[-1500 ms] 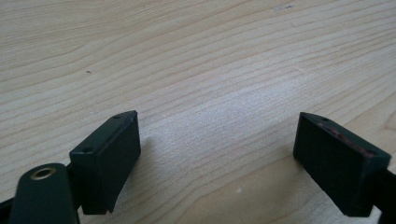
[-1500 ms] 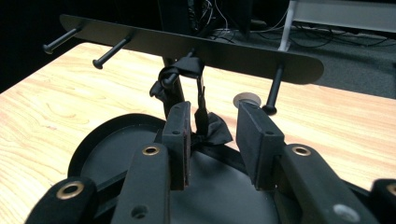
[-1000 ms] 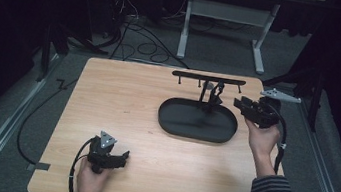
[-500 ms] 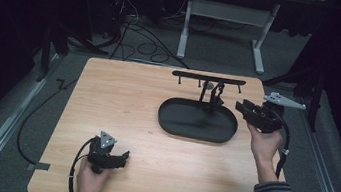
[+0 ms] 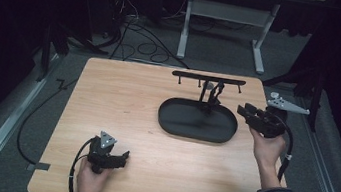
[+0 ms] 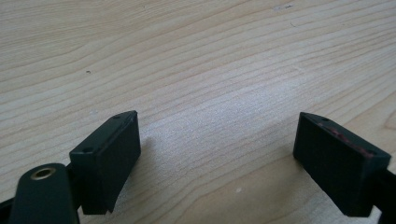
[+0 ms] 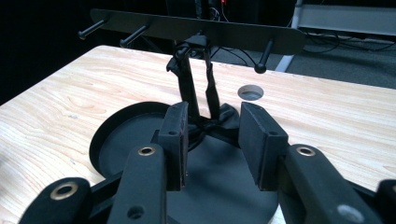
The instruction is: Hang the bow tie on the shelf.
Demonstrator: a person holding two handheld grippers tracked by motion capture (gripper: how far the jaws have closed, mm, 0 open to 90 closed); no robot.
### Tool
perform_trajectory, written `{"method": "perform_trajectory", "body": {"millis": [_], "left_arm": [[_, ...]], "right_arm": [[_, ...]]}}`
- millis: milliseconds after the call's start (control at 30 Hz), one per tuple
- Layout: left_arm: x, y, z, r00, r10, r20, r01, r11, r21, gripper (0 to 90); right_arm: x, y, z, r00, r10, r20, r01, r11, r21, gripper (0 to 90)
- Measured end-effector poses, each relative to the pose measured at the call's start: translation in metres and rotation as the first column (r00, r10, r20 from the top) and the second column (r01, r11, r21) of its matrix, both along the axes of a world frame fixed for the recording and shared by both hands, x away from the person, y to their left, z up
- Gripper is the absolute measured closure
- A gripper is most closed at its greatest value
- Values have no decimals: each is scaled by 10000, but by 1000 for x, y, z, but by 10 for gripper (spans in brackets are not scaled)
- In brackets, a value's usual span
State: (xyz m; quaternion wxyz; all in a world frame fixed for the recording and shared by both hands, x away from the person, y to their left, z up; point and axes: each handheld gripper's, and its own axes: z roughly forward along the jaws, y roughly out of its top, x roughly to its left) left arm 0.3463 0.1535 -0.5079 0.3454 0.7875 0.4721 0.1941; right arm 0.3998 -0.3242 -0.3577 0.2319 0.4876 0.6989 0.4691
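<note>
Your right gripper (image 5: 247, 111) has drifted slightly further up and right since a second ago; your left gripper (image 5: 121, 159) hasn't moved. Lower left of the high view: left gripper sits low on the wooden table (image 5: 123, 94), your hand (image 5: 91, 182) cut off by the bottom edge. Its own view shows the jaws spread wide, nothing between them, bare wood (image 6: 196, 70) beyond. Right of frame: your right hand (image 5: 266, 149) holds the right gripper just beside the black oval tray (image 5: 174, 125), jaws parted with a narrower gap, empty. Right gripper view shows a dark bow-like item (image 7: 219, 116) at the tray's stand post (image 7: 187, 84); hard to make out from above. Peg bar (image 5: 209, 78) tops the stand, table hole (image 7: 251, 92) beyond it.
</note>
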Motion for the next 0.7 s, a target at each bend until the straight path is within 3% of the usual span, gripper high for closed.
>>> {"method": "perform_trajectory", "body": {"millis": [700], "left_arm": [[0, 0, 0, 10000, 1, -1, -1, 10000, 1, 153]], "right_arm": [[-17, -7, -13, 10000, 45, -71, -43, 9998, 213, 639]]}}
